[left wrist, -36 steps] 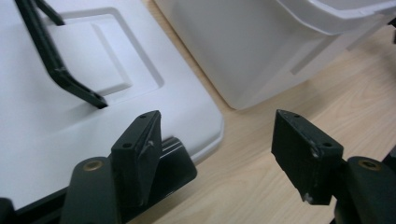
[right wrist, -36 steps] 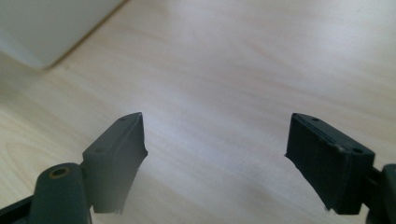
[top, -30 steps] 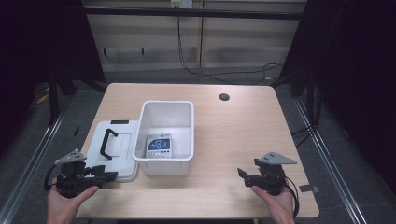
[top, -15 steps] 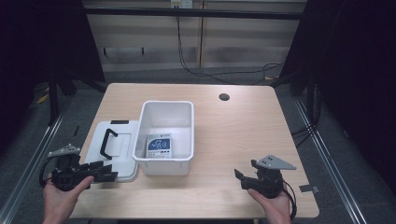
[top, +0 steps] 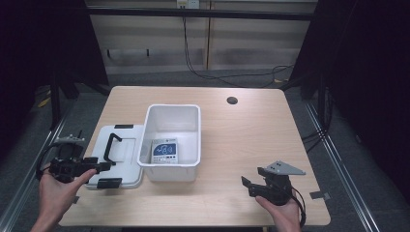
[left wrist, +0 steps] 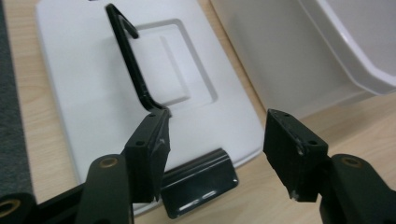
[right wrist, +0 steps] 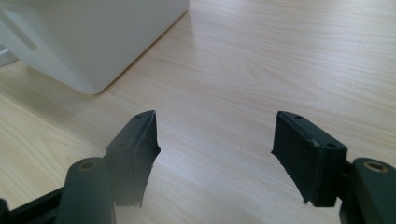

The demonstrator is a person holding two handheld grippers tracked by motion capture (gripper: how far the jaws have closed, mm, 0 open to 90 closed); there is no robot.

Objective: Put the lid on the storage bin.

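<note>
While held wide open and empty, left gripper (left wrist: 212, 144) just before lid (left wrist: 84, 88), handle (left wrist: 133, 70) beyond one jaw.

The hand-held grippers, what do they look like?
Each hand-held gripper is black, with two blocky ridged jaws. The left hand-held gripper and the right hand-held gripper each carry a grey three-cornered plate on top and trail a black cable. The forearms are bare, no sleeves.

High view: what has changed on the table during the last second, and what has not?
The left gripper drew back toward the table's left edge, jaws open beside the flat white plastic lid. The right gripper sank slightly toward the near edge, also open. Lid, white plastic bin and the card inside stayed put.
</note>
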